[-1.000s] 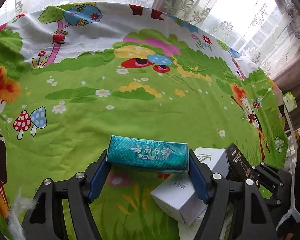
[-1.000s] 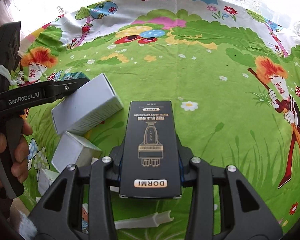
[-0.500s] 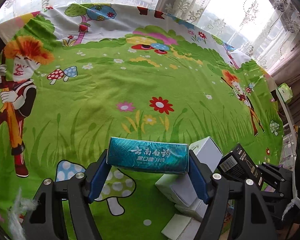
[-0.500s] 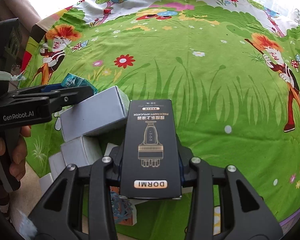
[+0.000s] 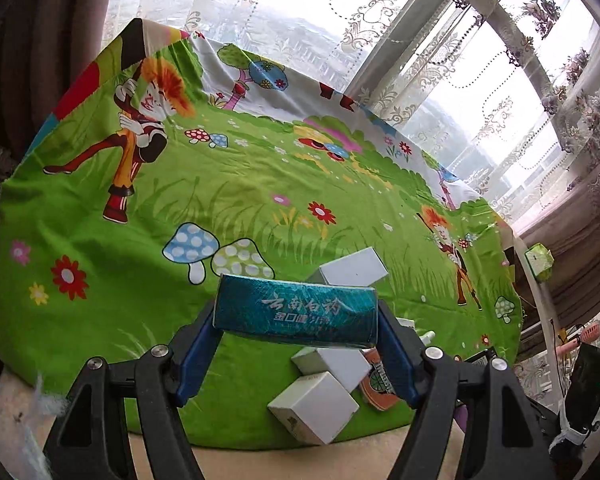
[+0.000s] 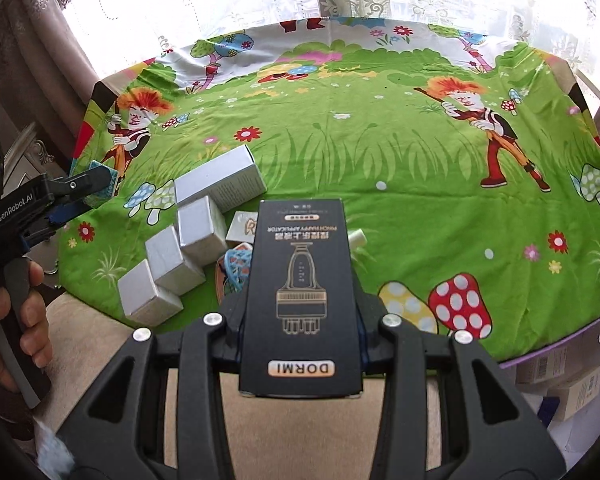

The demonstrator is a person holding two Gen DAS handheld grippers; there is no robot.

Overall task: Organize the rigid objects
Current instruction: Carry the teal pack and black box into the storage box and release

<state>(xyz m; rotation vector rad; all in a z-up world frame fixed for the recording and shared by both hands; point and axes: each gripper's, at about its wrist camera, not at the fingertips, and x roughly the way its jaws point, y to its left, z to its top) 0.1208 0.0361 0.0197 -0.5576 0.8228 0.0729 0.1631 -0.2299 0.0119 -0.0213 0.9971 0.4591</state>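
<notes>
A teal box (image 5: pixel 296 314) with white lettering lies crosswise between the blue pads of my left gripper (image 5: pixel 296 322), which is shut on its two ends and holds it above the green tablecloth. In the right wrist view that left gripper (image 6: pixel 80 188) and a hand (image 6: pixel 16 320) on its handle show at the left. My right gripper (image 6: pixel 300 320) is shut on a long black DORMI box (image 6: pixel 300 280), held lengthwise over the table's near edge. Its pads are hidden under the box.
Several white boxes (image 6: pixel 200 228) lie heaped near the front left corner of the cartoon tablecloth (image 6: pixel 380 152), beside an orange and blue packet (image 6: pixel 236 264). More cartons (image 6: pixel 560 380) sit below the table at the right. A window with lace curtains (image 5: pixel 420 60) is behind.
Both grippers have drawn back toward the table's near edge and risen a little, each with its box. The white boxes and the table's edge now show in front of them.
</notes>
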